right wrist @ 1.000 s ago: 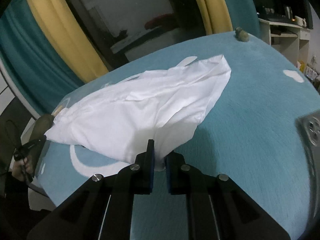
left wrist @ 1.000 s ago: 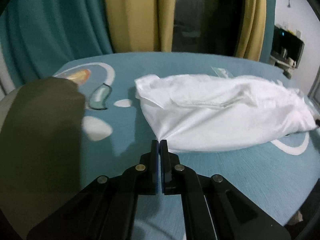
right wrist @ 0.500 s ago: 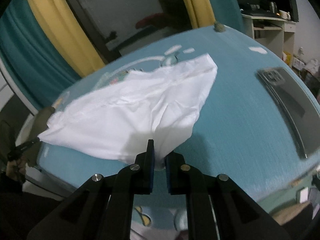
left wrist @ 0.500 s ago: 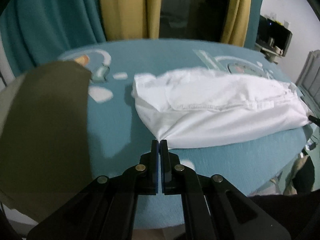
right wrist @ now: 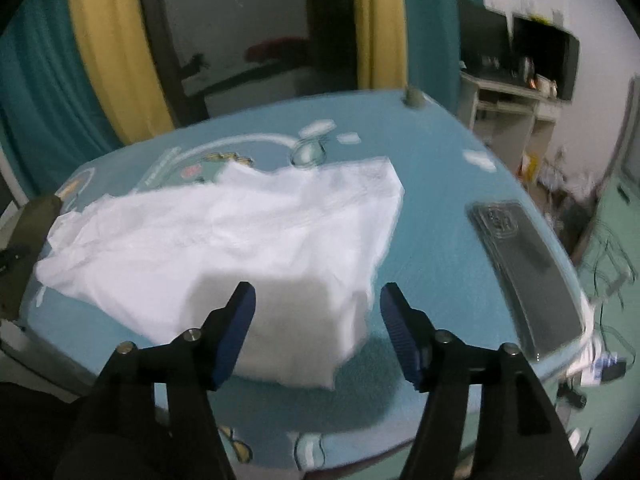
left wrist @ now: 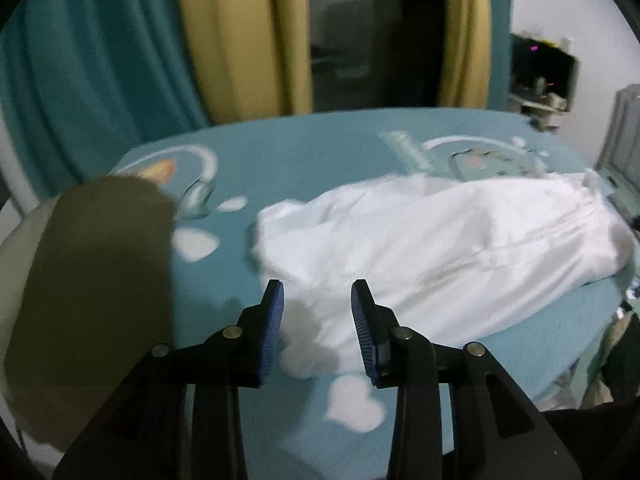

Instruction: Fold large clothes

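We see the white garment (left wrist: 432, 248) lying bunched across the teal bed (left wrist: 320, 152), near its front edge. Left tongs (left wrist: 317, 294) opening, cloth visible between the blue pads but not pinched. Right tongs (right wrist: 318, 298) opening too, nothing gripped, the garment corner below them. Risks as we judge them: the freed corners slump and undo the fold; the near corner slides off the bed edge; a re-grasp catches one layer only; the olive cloth (left wrist: 92, 280) at left gets snagged.
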Demonstrator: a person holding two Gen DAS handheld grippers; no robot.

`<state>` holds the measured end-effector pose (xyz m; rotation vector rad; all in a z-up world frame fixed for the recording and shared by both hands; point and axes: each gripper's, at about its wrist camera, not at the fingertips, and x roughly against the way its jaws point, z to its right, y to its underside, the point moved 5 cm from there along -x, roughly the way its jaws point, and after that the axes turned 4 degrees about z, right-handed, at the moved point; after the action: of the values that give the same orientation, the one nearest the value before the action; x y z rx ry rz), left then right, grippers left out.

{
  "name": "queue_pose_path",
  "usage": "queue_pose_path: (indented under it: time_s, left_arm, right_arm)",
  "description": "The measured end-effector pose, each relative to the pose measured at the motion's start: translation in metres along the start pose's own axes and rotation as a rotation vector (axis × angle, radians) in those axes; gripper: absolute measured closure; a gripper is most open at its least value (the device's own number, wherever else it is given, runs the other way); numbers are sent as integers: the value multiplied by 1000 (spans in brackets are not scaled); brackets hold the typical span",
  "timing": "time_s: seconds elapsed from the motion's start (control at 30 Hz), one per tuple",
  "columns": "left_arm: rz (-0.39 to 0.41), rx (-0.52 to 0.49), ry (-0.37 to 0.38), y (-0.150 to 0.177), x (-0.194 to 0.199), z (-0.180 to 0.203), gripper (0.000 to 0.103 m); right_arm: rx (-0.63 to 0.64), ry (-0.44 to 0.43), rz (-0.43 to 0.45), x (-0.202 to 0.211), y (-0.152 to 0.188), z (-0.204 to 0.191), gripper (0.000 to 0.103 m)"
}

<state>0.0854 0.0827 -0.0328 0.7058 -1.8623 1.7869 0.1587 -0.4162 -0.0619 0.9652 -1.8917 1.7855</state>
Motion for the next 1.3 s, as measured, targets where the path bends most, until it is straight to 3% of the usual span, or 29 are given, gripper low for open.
queue_pose_path:
  time_s: [0.13, 0.27, 0.5, 0.6, 0.7, 0.77, 0.8, 0.87, 0.9, 0.93, 0.97, 1.07, 1.3]
  left_arm:
    - [-9, -55, 84, -8, -16, 31, 59]
    - [-38, -145, 163, -5, -32, 64, 59]
    - [-68, -258, 156, -1, -51, 86, 59]
    - [-83, -274, 175, 1, -53, 86, 59]
    - [-103, -266, 168, 2, -62, 84, 59]
    - [-108, -235, 180, -1, -66, 82, 59]
    - [-99, -219, 186, -4, -67, 81, 59]
    - [-68, -193, 201, -12, -67, 80, 59]
    - [-58, -186, 206, -15, -68, 81, 62]
    - [-52, -178, 211, -19, -70, 81, 77]
    - [-52, -175, 211, -22, -72, 82, 89]
    - [-32, -167, 211, -33, -77, 83, 99]
    - [49, -206, 130, -80, -100, 79, 101]
  right_arm:
    - [109, -108, 24, -13, -14, -47, 37]
    - [278, -106, -3, -38, -13, -93, 37]
    - [486, -75, -7, -59, -5, -139, 36]
    - [515, -51, -9, -66, -4, -146, 36]
    - [507, -101, -3, -66, -5, -151, 37]
    - [491, -144, -7, -68, -8, -154, 53]
    - [489, -151, -10, -68, -8, -155, 68]
    - [483, -154, -8, -69, -12, -157, 77]
    - [483, -167, -6, -68, -14, -158, 90]
    - [481, -176, -3, -68, -16, -160, 95]
    - [479, -175, 6, -68, -20, -161, 96]
    - [476, -172, 32, -72, -33, -162, 100]
    - [443, -136, 87, -94, -84, -155, 101]
